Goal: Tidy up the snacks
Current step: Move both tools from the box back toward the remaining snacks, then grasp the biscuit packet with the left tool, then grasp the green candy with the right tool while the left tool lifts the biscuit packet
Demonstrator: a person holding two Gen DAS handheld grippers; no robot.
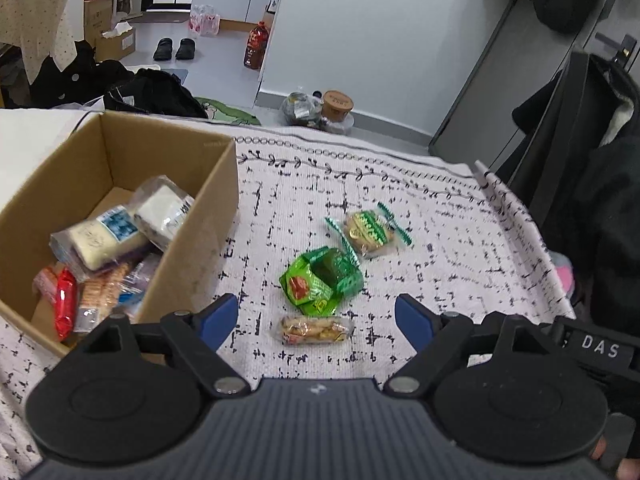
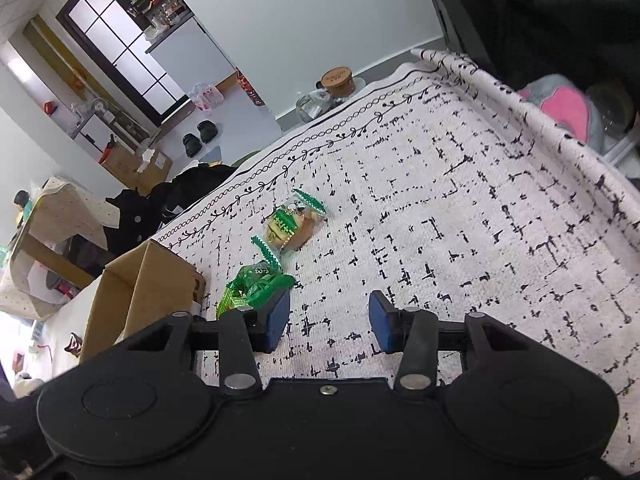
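Note:
A cardboard box at the left holds several wrapped snacks. On the patterned cloth beside it lie a clear pack of small biscuits, a green packet and a green-striped cake wrapper. My left gripper is open and empty, its blue pads on either side of the biscuit pack, above it. In the right wrist view the green packet and the cake wrapper lie ahead to the left, near the box. My right gripper is open and empty over bare cloth.
The white cloth with black marks covers the table; its far and right edges drop off. A dark chair with a coat stands at the right. Bags, shoes and bottles lie on the floor beyond.

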